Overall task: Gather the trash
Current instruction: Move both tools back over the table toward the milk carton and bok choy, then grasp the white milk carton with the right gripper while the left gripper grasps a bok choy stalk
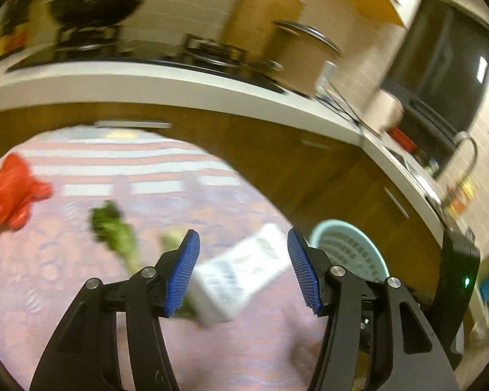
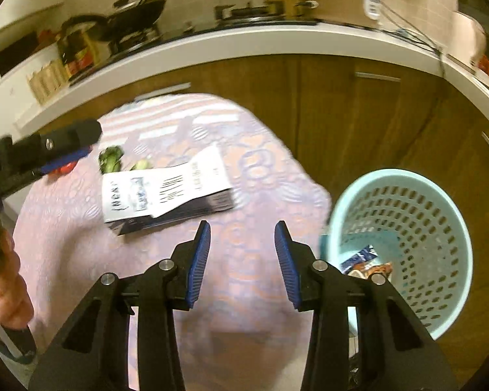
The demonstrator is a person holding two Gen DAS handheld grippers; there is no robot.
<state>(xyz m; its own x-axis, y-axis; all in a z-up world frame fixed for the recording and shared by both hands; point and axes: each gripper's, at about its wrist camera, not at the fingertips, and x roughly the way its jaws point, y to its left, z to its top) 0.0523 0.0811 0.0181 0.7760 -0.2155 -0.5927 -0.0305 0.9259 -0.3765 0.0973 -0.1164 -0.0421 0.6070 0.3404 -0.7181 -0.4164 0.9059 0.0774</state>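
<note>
A white and dark carton (image 2: 166,189) lies flat on the pink patterned tablecloth (image 2: 244,342); it also shows in the left wrist view (image 1: 241,273). My left gripper (image 1: 243,272) is open, hovering just above and around the carton; it also shows in the right wrist view (image 2: 68,154). My right gripper (image 2: 241,262) is open and empty, near the table's edge by a light blue perforated bin (image 2: 404,244), which holds a wrapper (image 2: 365,262). Green vegetable scraps (image 1: 114,228) and a red plastic bag (image 1: 11,192) lie further left.
A wooden cabinet front (image 2: 358,123) with a white countertop (image 2: 244,40) runs behind the table. Pans and a stove stand on it. A sink tap (image 1: 469,153) is at the right. The bin (image 1: 352,251) stands on the floor beside the table.
</note>
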